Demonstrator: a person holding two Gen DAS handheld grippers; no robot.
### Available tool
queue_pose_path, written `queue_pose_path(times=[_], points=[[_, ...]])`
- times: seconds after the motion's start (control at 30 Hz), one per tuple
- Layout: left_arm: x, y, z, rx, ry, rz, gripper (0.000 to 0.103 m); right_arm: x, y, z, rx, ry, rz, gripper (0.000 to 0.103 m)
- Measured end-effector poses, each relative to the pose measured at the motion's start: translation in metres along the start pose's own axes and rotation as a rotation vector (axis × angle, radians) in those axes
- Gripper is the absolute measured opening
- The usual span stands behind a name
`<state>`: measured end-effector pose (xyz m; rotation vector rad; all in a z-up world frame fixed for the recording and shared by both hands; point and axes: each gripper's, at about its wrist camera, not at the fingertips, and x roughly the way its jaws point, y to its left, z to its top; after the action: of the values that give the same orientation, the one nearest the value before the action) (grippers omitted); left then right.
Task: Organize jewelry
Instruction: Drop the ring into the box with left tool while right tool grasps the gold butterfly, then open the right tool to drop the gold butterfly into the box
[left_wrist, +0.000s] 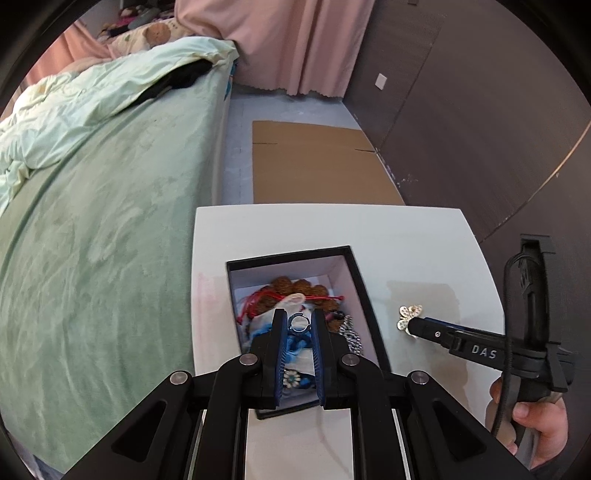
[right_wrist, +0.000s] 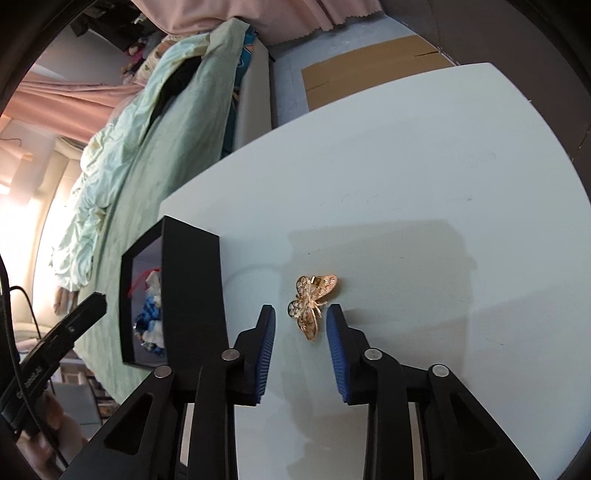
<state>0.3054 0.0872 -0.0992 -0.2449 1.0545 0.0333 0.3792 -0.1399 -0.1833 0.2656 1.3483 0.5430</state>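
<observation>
The right hand-held gripper (right_wrist: 300, 318) points down at the white surface (right_wrist: 424, 155), its blue pads either side of a gold butterfly brooch (right_wrist: 312, 304), seemingly not yet touching it. To its left stands a black box (right_wrist: 192, 280) holding jewelry.

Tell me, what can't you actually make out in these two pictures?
- Left wrist view: the box bottom, hidden under piled jewelry and the left gripper.
- Right wrist view: most box contents, blocked by its near wall.
- Right wrist view: whether the fingers touch the butterfly brooch.
</observation>
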Motion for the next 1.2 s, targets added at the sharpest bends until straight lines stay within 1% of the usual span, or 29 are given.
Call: queue_pose_path(times=[0.07,0.1,0.33,0.43,0.53,0.6,0.63,0.67,0.7,0.73,0.77,0.97,1.2], points=[[0.001,0.005,0.001,-0.008,-0.002,-0.005,0.014,0.003,0.001,0.002,0.004,-0.003,-0.033,0.017],[0.002,0.007,0.003,-0.013,-0.002,-0.009,0.014,0.003,0.001,0.004,0.01,-0.001,-0.043,0.015],[0.014,0.011,0.009,-0.022,0.017,-0.038,0.014,0.0,0.001,0.007,0.011,-0.006,-0.062,0.014],[0.019,0.009,0.009,-0.015,0.025,-0.052,0.014,-0.008,-0.001,0.005,0.017,-0.021,-0.043,0.014],[0.026,0.007,0.01,-0.008,0.055,-0.055,0.015,-0.019,0.0,0.004,0.019,-0.042,-0.019,0.014],[0.028,0.009,0.009,-0.024,0.063,-0.079,0.021,-0.029,0.003,0.005,0.015,-0.06,0.003,0.014],[0.028,0.01,0.009,-0.029,0.063,-0.092,0.037,-0.033,0.006,0.006,0.01,-0.069,0.01,0.014],[0.027,0.01,0.008,-0.03,0.058,-0.1,0.059,-0.036,0.009,0.007,0.006,-0.076,0.017,0.014],[0.023,0.011,0.008,-0.03,0.042,-0.097,0.066,-0.041,0.014,0.008,-0.002,-0.085,0.026,0.014],[0.021,0.012,0.007,-0.032,0.027,-0.094,0.07,-0.043,0.017,0.008,-0.007,-0.092,0.029,0.014],[0.017,0.013,0.006,-0.037,0.014,-0.1,0.07,-0.046,0.021,0.009,-0.015,-0.098,0.036,0.014],[0.002,0.029,0.005,-0.078,-0.015,-0.073,0.07,-0.055,0.056,0.01,-0.077,-0.111,0.095,0.014],[-0.011,0.049,0.0,-0.101,-0.027,-0.056,0.07,-0.044,0.095,0.01,-0.12,-0.096,0.162,0.014]])
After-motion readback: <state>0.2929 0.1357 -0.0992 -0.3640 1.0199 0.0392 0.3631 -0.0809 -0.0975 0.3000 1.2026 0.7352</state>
